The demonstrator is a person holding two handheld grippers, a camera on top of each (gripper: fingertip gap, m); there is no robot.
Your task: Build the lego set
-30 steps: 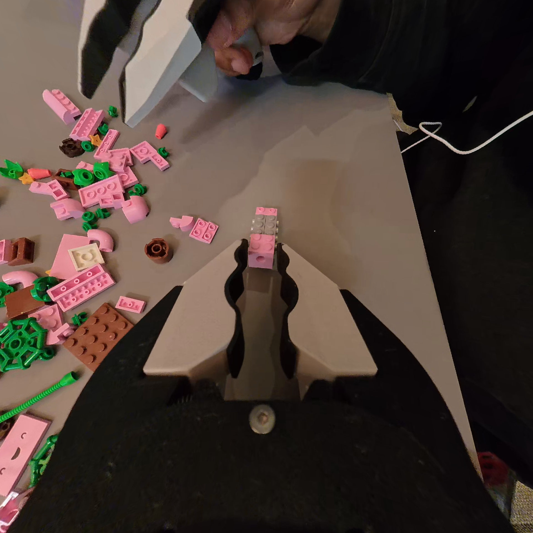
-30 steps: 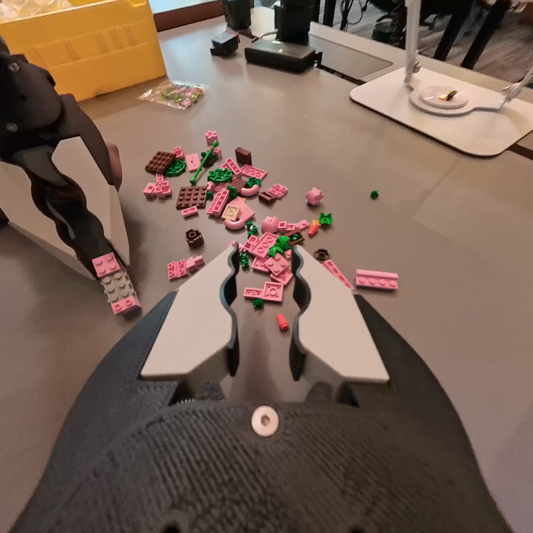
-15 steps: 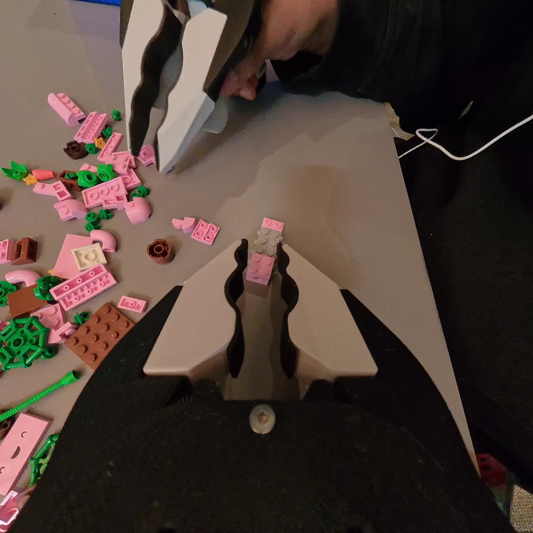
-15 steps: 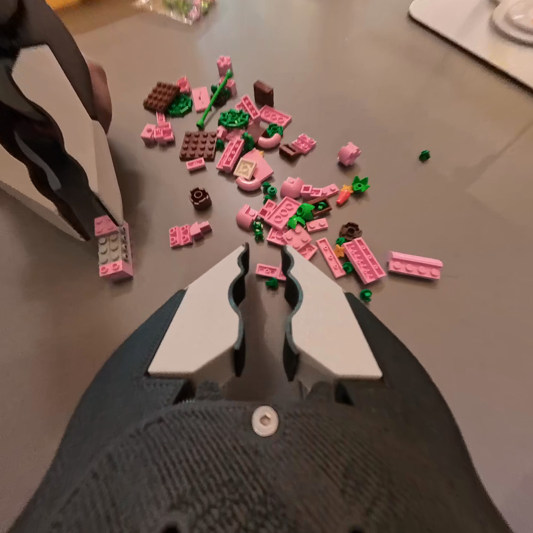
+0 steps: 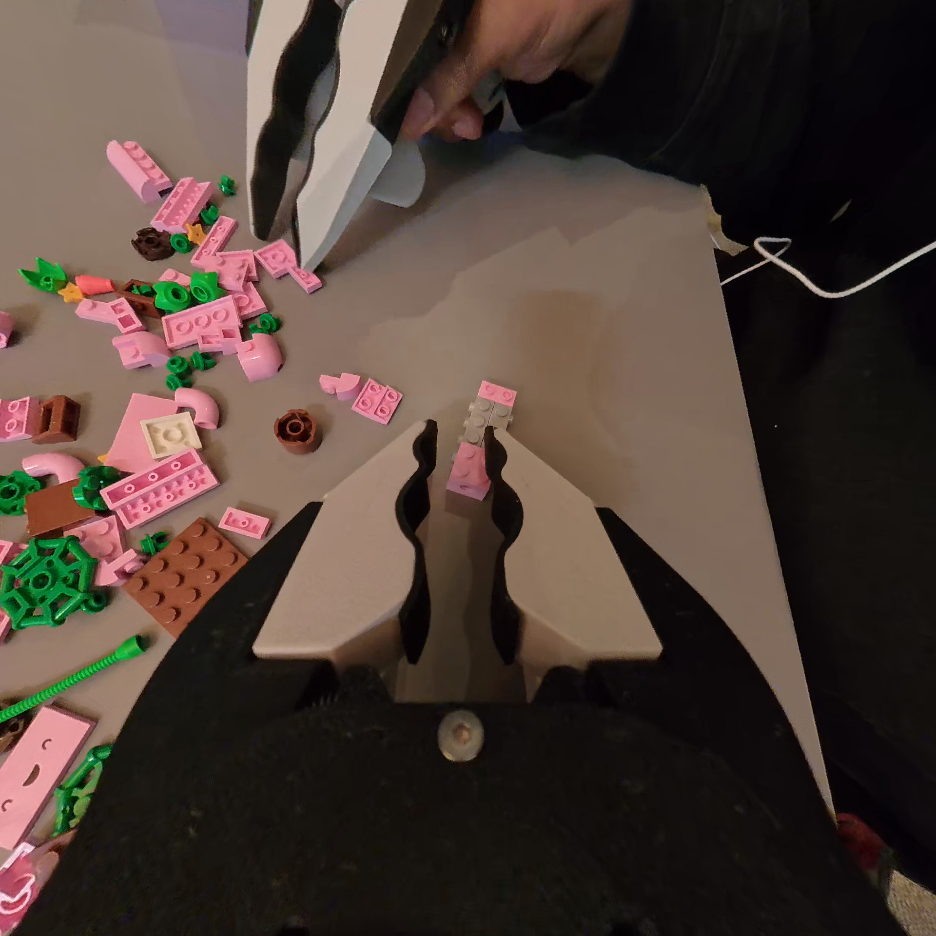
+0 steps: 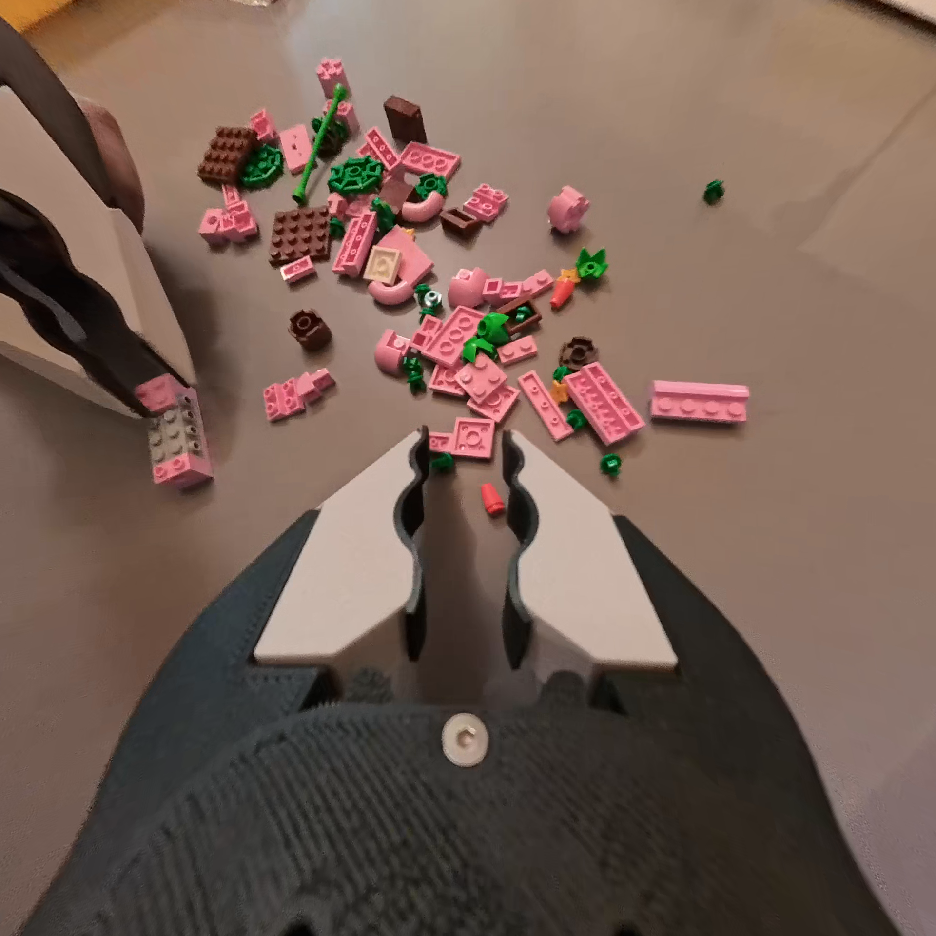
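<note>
My left gripper point(image 5: 459, 425) is shut on the pink end of a small pink and grey assembly point(image 5: 489, 420). The assembly is tilted toward the right finger and its far end rests on the grey table. It also shows in the right wrist view point(image 6: 177, 440), under the left gripper's tips point(image 6: 162, 400). My right gripper point(image 6: 462, 436) is open and empty, low at the near edge of the loose brick pile. A pink corner plate point(image 6: 476, 438) lies at its tips and a small red cone point(image 6: 491, 499) lies between its fingers. The right gripper also shows in the left wrist view point(image 5: 286, 248).
Loose pink, green and brown pieces are spread across the table, among them a brown round brick point(image 5: 298, 430), a brown square plate point(image 5: 187, 572) and a long pink brick point(image 6: 699, 400). The table edge point(image 5: 734, 405) runs close on the assembly's right. A white cord point(image 5: 810, 288) hangs beyond the edge. The brown round brick point(image 5: 298, 430) sits 5 centimetres or so from the ends of my left fingers. Look for it in the right wrist view point(image 6: 298, 321) too.
My right gripper has come down and forward to the pile's near edge, over the pink corner plate. My left gripper has lowered the assembly onto the table, and the assembly has tilted.
</note>
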